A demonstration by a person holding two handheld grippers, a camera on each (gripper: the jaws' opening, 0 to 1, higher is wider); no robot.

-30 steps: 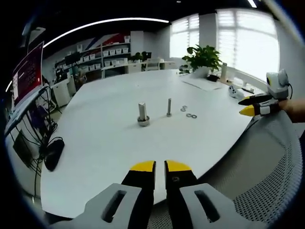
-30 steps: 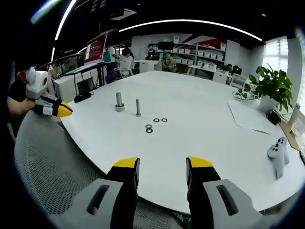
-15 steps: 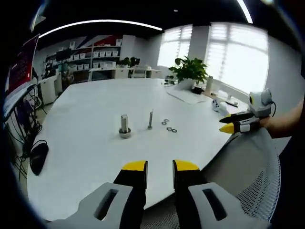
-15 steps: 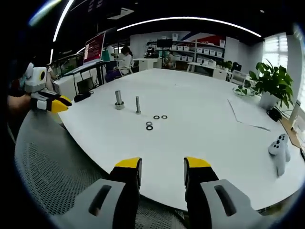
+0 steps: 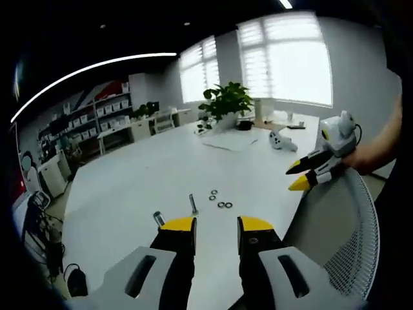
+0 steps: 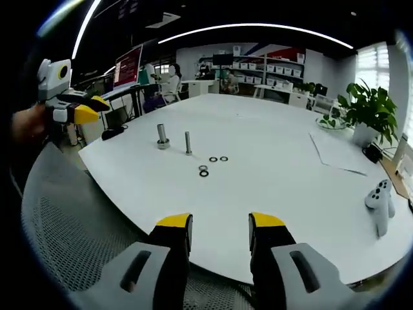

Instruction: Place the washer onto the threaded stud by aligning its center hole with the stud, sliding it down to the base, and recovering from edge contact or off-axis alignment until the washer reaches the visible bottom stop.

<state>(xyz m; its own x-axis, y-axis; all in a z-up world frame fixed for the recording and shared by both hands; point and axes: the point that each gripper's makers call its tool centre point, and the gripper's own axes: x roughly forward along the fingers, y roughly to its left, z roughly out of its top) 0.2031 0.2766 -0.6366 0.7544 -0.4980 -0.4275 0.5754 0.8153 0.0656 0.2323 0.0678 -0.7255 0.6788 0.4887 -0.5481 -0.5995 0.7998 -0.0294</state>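
Well beyond right gripper (image 6: 219,227) (open): washers (image 6: 204,171).

No readable text, labels, brands or numbers anywhere; red screen (image 6: 131,64) beyond the far-left edge of the tabletop (image 6: 271,174) carries white lines too blurred to read; bins on the shelves (image 6: 274,70) past the tabletop's far side have no legible markings; paper sheet (image 6: 335,155) on the tabletop near the plant (image 6: 368,113) looks blank at this size
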